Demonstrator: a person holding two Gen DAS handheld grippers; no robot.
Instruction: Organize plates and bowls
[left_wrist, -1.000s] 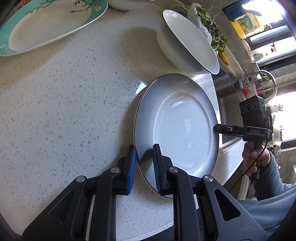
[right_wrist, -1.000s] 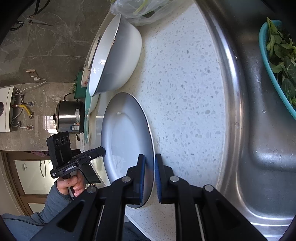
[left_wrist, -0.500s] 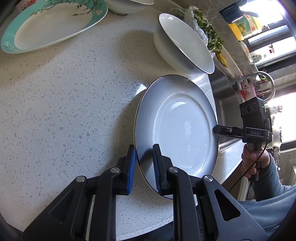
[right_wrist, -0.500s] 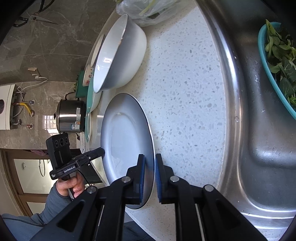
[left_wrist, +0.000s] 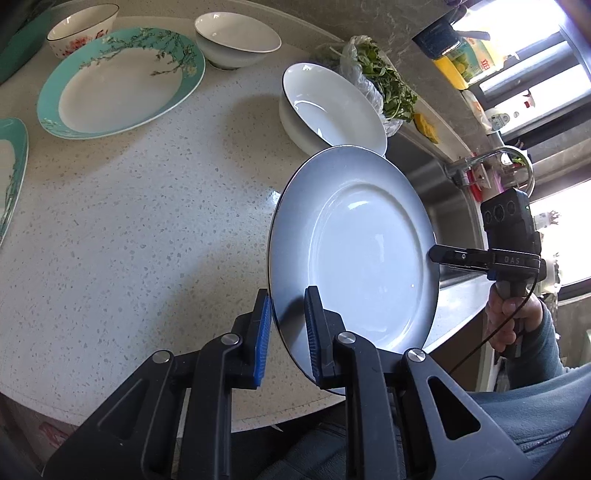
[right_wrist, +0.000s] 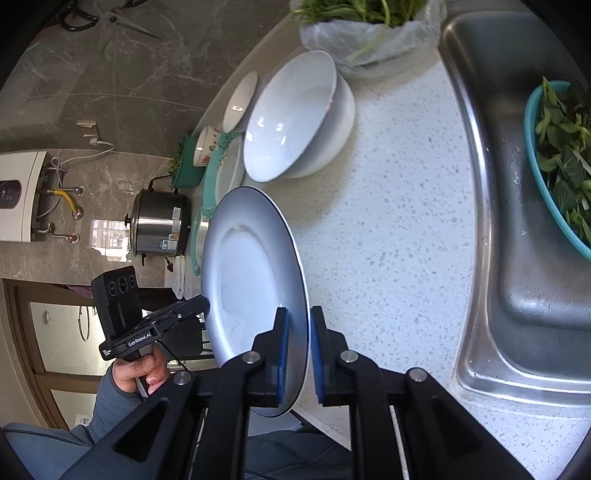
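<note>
Glossy ceramic plate (left_wrist: 369, 251); speckled polished stone counter (left_wrist: 147, 229); brushed steel sink (right_wrist: 524, 258).

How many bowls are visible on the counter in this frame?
3. A floral bowl at the far left corner, a plain white bowl beside the teal plate, and a large white bowl next to the bagged greens. More may sit outside the view.

The right gripper (right_wrist: 296, 360) has its jaws clamped on the near rim of a plate (right_wrist: 251, 280) tilted above the desk (right_wrist: 388, 229), with a white bowl (right_wrist: 295, 118) farther off.
</note>
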